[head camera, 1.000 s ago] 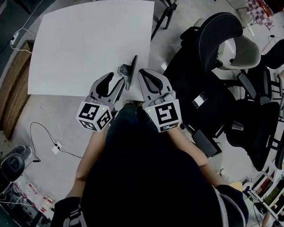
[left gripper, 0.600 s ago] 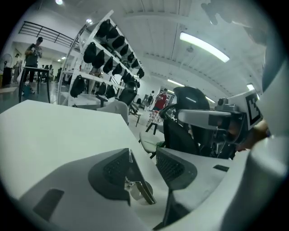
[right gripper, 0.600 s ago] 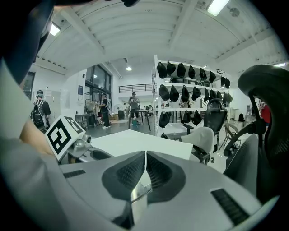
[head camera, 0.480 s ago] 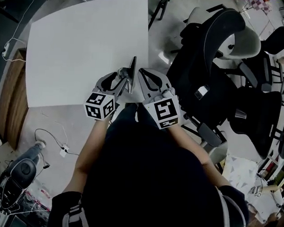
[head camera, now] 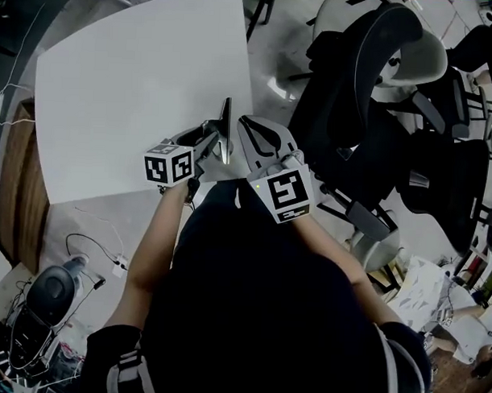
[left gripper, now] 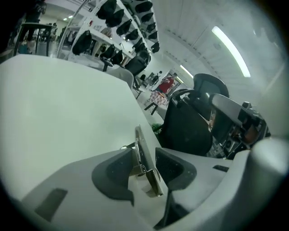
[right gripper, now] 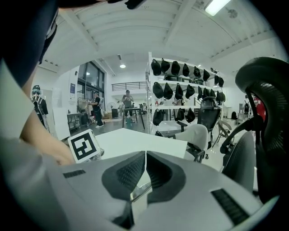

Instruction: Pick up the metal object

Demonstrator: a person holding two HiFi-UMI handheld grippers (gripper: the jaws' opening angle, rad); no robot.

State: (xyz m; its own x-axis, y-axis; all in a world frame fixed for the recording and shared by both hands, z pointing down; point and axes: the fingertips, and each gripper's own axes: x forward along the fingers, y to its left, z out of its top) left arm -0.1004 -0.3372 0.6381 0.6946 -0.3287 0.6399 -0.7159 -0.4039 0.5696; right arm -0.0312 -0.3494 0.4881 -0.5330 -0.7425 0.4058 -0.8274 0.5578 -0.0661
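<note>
The metal object (head camera: 225, 128) is a thin flat plate with a small bracket, held on edge over the near right corner of the white table (head camera: 129, 75). My left gripper (head camera: 209, 142) is shut on it; in the left gripper view the plate (left gripper: 150, 170) stands clamped between the two dark pads, with the left gripper (left gripper: 145, 157) tilted on its side. My right gripper (head camera: 245, 124) sits just right of the plate, apart from it. The right gripper view shows its tips (right gripper: 145, 155) shut together with nothing between them.
Black office chairs (head camera: 358, 91) crowd the floor right of the table. A wooden panel (head camera: 13, 183) runs along the left. Cables and a dark device (head camera: 45, 301) lie on the floor at lower left. Shelves of black headgear (right gripper: 180, 92) stand far behind.
My left gripper has rolled onto its side while still holding the plate, its marker cube now facing left. The right gripper has kept its place beside it.
</note>
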